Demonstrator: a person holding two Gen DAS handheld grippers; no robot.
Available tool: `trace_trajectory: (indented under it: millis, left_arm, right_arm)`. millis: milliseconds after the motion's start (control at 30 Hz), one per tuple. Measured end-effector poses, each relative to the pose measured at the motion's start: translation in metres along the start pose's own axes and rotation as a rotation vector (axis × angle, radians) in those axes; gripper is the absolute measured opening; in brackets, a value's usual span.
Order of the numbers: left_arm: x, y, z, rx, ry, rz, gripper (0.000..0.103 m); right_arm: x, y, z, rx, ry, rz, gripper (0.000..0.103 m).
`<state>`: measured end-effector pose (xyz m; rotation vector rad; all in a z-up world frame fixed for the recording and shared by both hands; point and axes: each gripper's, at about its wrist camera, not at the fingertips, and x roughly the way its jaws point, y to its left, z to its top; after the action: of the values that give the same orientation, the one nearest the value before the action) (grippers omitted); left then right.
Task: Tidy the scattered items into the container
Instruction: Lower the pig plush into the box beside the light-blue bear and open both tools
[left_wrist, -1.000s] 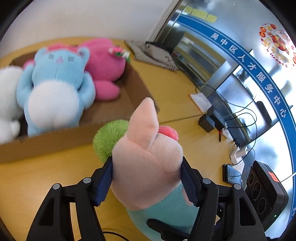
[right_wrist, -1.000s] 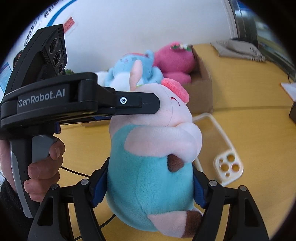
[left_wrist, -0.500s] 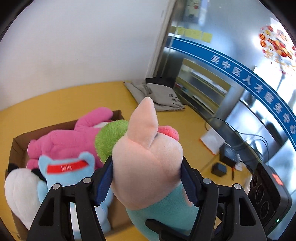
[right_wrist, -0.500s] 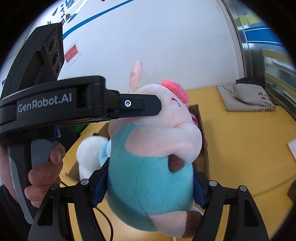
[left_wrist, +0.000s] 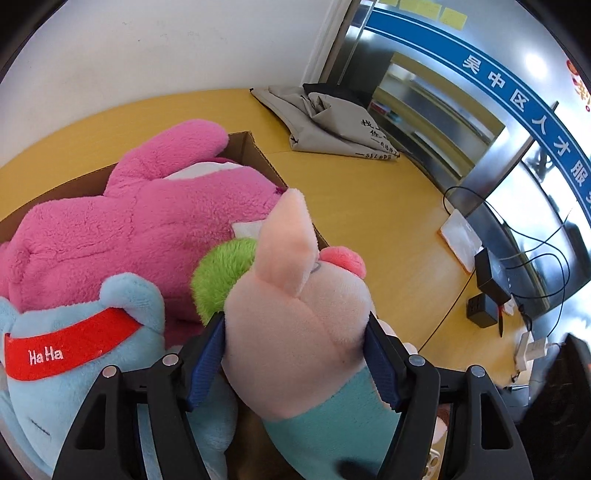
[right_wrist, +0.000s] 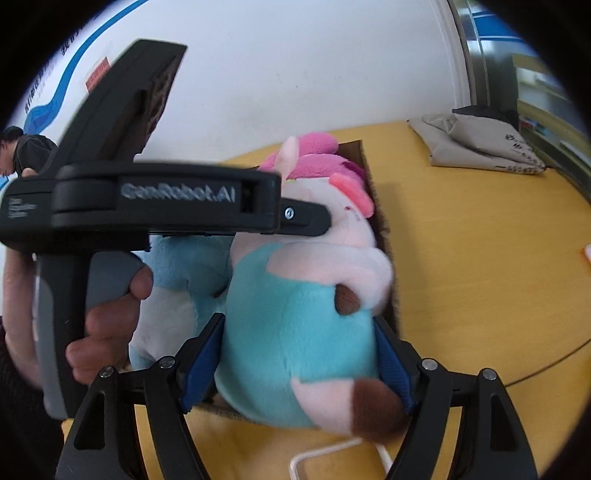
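While both my hand-held grippers clamp the pig plush toy, it hangs over the cardboard box.

Left wrist: my left hand-held gripper (left_wrist: 295, 363) squeezes the pig plush toy (left_wrist: 295, 332) at its head, above the pink plush (left_wrist: 129, 229) and blue plush (left_wrist: 74, 369) in the cardboard box (left_wrist: 255, 147). Right wrist: my right hand-held gripper (right_wrist: 295, 363) pinches its teal body over the box edge on the desk (right_wrist: 480, 258).

pink plush (left_wrist: 147, 221) and blue plush (left_wrist: 74, 369) crowd the box (left_wrist: 255, 151).
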<state>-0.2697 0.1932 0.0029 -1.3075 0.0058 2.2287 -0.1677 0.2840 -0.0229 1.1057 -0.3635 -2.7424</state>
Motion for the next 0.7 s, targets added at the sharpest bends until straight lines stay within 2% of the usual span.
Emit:
trace_trajectory:
  millis: [67,133,167,233,267,300,367,400,467,700]
  left_arm:
    - [0.003,-0.004,-0.002,0.007,0.002,0.009,0.075]
    - [0.005,-0.006,-0.003,0.008,-0.002,0.014,0.076]
    - [0.005,-0.006,-0.004,0.008,-0.003,0.016,0.076]
    - [0.006,-0.007,-0.005,0.01,-0.006,0.03,0.076]
    - [0.006,-0.008,-0.005,0.014,-0.009,0.044,0.076]
    - [0.005,-0.009,-0.006,0.019,-0.013,0.058,0.077]
    - [0.005,-0.01,-0.006,0.028,-0.021,0.086,0.076]
    - [0.005,-0.011,-0.007,0.032,-0.025,0.1,0.076]
    - [0.005,-0.013,-0.008,0.041,-0.032,0.128,0.069]
    - [0.004,-0.019,-0.011,0.073,-0.059,0.227,0.064]
  right_arm:
    - [-0.024,0.0,0.005,-0.014,-0.045,-0.001,0.074]
    - [-0.04,0.002,0.012,-0.042,-0.07,0.015,0.063]
    - [-0.045,0.005,0.016,-0.058,-0.072,0.024,0.055]
    - [-0.028,0.009,0.021,-0.096,-0.006,0.016,0.035]
    - [-0.013,0.011,0.021,-0.114,0.04,0.0,0.017]
    - [0.003,0.01,0.017,-0.119,0.082,-0.031,0.015]
    - [0.014,0.015,0.008,-0.118,0.098,-0.047,0.015]
    - [0.013,0.014,0.006,-0.11,0.089,-0.045,0.015]
    - [0.011,0.012,0.005,-0.096,0.084,-0.041,0.015]
    - [0.008,0.007,0.005,-0.082,0.083,-0.057,0.015]
